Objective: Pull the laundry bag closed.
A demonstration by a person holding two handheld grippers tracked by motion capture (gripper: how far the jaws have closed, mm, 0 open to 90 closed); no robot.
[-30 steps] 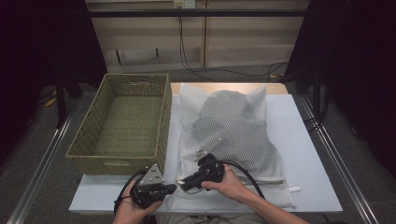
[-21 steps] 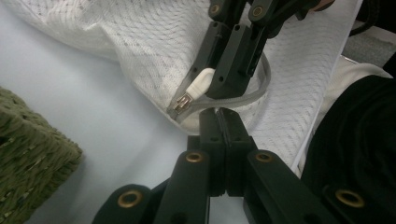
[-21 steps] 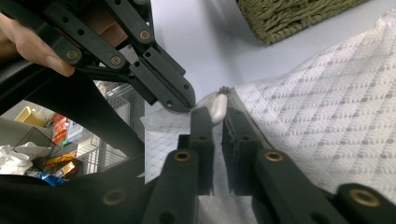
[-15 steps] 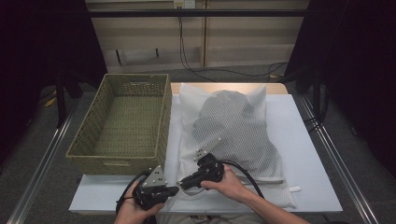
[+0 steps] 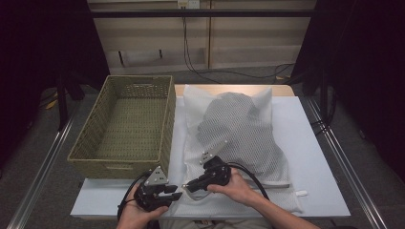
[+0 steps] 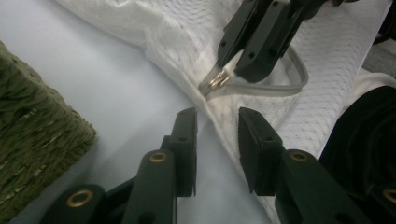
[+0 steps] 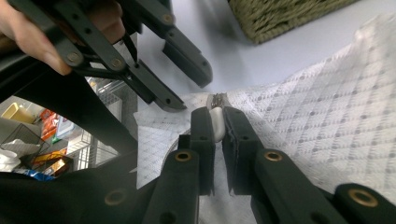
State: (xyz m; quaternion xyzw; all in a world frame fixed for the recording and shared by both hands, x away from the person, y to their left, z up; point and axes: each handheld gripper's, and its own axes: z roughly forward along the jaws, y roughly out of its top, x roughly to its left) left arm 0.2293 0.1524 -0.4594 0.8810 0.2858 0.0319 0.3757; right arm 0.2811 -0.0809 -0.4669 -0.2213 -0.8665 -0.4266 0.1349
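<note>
A white mesh laundry bag (image 5: 239,129) with grey cloth inside lies flat on the table. My right gripper (image 5: 189,183) is at the bag's near left corner, shut on the zipper pull (image 7: 217,122), a small white tab with a metal slider (image 6: 215,82). My left gripper (image 5: 175,192) is just left of it, open, its jaws (image 6: 217,119) straddling the bag's hem with nothing between them. In the right gripper view the left gripper (image 7: 187,88) hangs close above my right gripper (image 7: 217,114).
A woven olive basket (image 5: 165,125) stands empty left of the bag, its corner near my left gripper (image 6: 32,130). The white table top (image 5: 315,157) is bare to the right of the bag. Cables trail from both grippers toward the person.
My left gripper has edged right, closer to the bag's corner and the right gripper. The right gripper has stayed in place on the zipper pull.
</note>
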